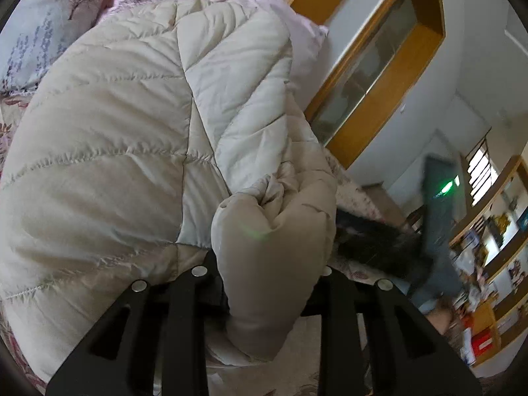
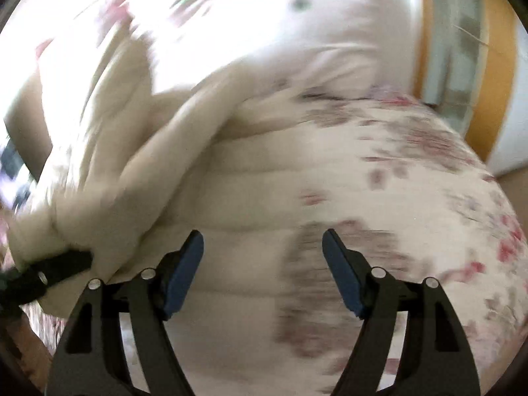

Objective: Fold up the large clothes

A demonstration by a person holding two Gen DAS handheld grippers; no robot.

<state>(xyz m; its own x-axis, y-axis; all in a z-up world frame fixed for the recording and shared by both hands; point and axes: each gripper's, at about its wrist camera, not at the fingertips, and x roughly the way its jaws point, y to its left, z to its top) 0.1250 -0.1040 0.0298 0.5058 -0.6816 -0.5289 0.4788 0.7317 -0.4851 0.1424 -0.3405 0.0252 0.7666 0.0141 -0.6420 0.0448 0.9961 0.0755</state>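
Observation:
A cream quilted puffer jacket point(image 1: 125, 138) lies on a floral bed. My left gripper point(image 1: 267, 283) is shut on a bunched fold of the jacket point(image 1: 270, 257), which fills the space between the fingers and hides the pads. In the blurred right wrist view the jacket point(image 2: 138, 151) lies at the left, and the left gripper point(image 2: 52, 270) shows at the lower left holding its edge. My right gripper point(image 2: 262, 274) is open and empty, its blue pads point(image 2: 183, 277) wide apart above the jacket's edge and the bedspread.
The floral bedspread point(image 2: 412, 178) covers the bed, with a pink pillow point(image 1: 297, 16) at the head. A wood-framed cabinet point(image 1: 379, 66) stands beside the bed. Shelves with clutter point(image 1: 495, 264) line the far right. A dark garment point(image 1: 376, 241) lies near the bed's edge.

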